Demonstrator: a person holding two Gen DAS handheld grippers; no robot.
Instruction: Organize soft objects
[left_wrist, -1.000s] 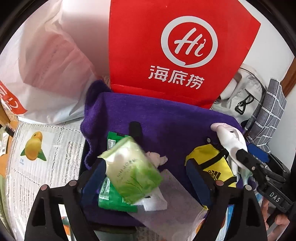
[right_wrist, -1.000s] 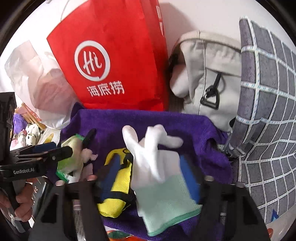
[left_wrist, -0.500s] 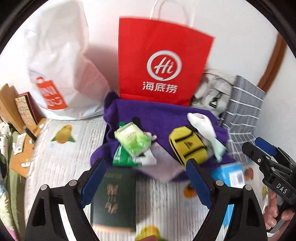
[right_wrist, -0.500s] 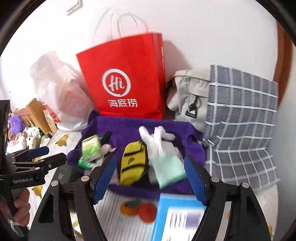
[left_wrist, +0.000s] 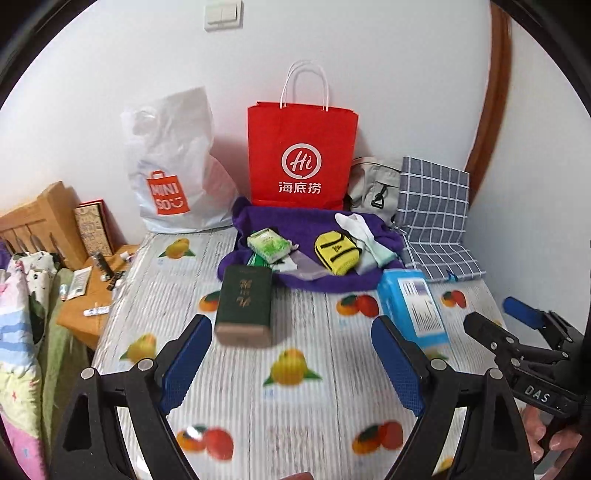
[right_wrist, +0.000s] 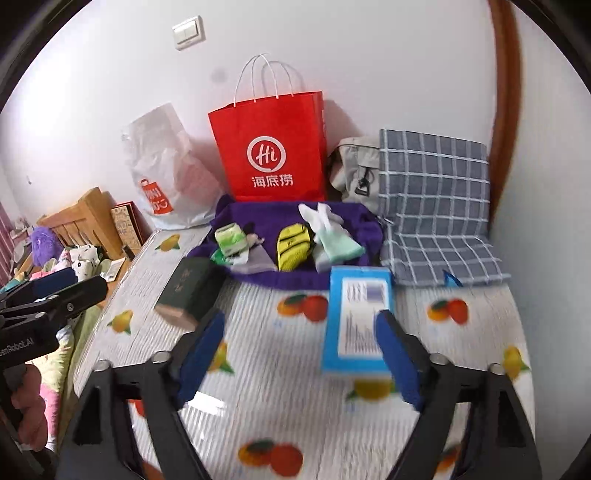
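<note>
Both the left gripper (left_wrist: 291, 365) and the right gripper (right_wrist: 299, 354) hover with jaws spread wide and empty over the fruit-print tabletop (left_wrist: 295, 406). At its far edge, a purple fleece towel (left_wrist: 295, 221) carries a green tissue pack (left_wrist: 267, 244), a yellow pouch (left_wrist: 337, 253) and a white-and-mint glove (left_wrist: 365, 236). A dark green book (left_wrist: 243, 304) and a blue box (left_wrist: 413, 306) lie just in front.
</note>
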